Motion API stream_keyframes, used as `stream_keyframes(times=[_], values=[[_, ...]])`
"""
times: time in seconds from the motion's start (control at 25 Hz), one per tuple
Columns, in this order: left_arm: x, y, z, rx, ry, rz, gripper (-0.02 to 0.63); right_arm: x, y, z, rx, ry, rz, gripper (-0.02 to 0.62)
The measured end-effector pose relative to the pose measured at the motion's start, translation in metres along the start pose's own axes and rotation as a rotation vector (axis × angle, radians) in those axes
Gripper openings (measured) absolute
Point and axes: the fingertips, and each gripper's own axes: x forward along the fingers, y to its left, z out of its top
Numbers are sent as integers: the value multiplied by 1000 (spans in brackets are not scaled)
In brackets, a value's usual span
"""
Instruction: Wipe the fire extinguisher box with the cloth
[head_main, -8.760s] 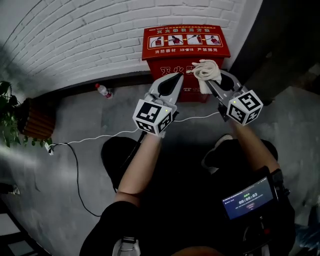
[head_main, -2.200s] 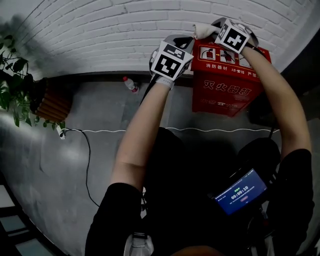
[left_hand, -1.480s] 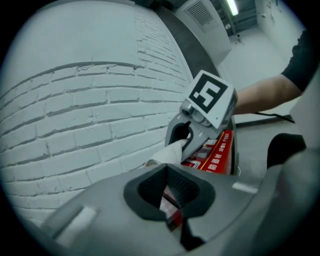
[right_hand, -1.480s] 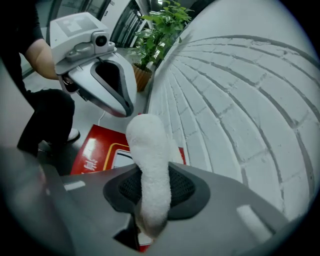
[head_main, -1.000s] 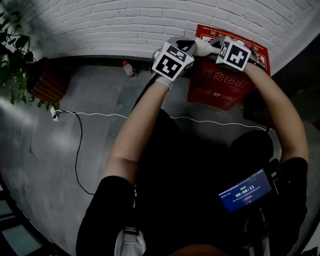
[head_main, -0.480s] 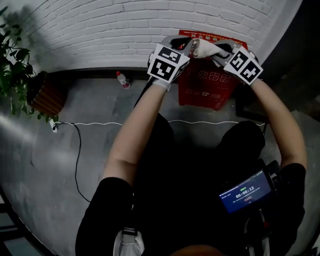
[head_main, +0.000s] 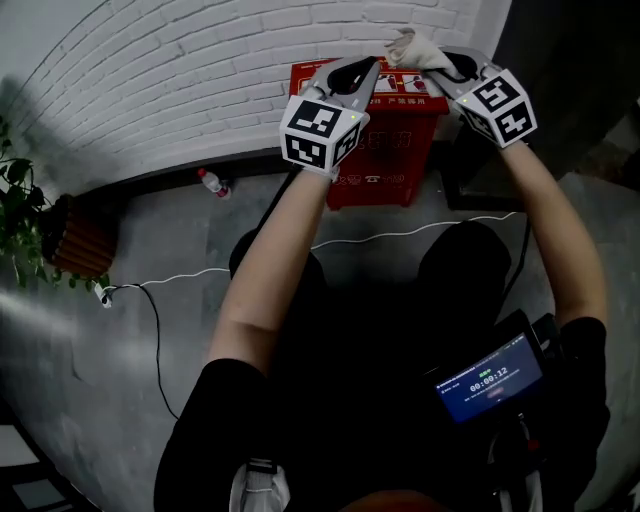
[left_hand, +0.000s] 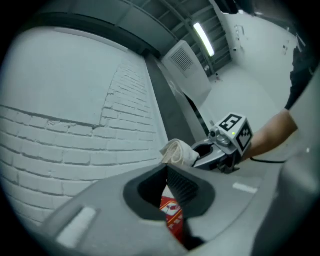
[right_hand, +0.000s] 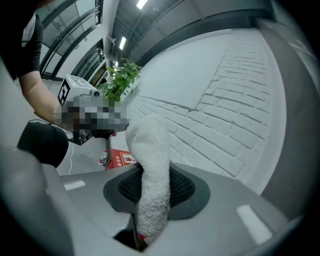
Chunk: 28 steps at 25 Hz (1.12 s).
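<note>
The red fire extinguisher box (head_main: 372, 140) stands on the floor against the white brick wall. Both grippers hover over its lid. My right gripper (head_main: 441, 62) is shut on a white cloth (head_main: 410, 47), whose bunched end sticks out over the lid's back edge. In the right gripper view the cloth (right_hand: 152, 165) rises between the jaws and a corner of the box (right_hand: 120, 159) shows below. My left gripper (head_main: 371, 65) is shut and holds nothing, just left of the cloth. In the left gripper view a strip of red box (left_hand: 172, 220) shows under the jaws, with the cloth (left_hand: 176, 151) beyond.
A plastic bottle (head_main: 210, 182) lies at the wall's foot left of the box. A white cable (head_main: 385, 236) runs across the grey floor in front. A potted plant (head_main: 35, 215) stands far left. A dark pillar (head_main: 570, 60) rises right of the box.
Both grippers and the cloth have stayed over the box's lid while the head view shifted. The cloth's end now lies nearer the lid's back edge. Several seconds ago it was in front of the box.
</note>
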Motion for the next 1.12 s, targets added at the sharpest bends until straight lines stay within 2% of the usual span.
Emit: stream_keyframes(times=[0.2,0.44,0.68,0.8,0.92,1.12], values=[[31,-39,-14,-60,-46,-53,3,-26,-28,-36,92,-11,-98,104],[60,-81,-40,-103,-62,-97,3,-42,-47,-99,209,51,-180,104],[76,-108,-77,-113,-27,-115,3,-45,-48,-155,285,108,-219,104],[83,-118,-96,-124,-4,-117,3,-42,-50,-183,380,117,-239,104],[87,-130,-112,-122,13,-135,3,-33,-42,-208,495,106,-223,104],[94,-144,-141,-117,45,-154,3,-15,-33,-245,602,113,-199,104]])
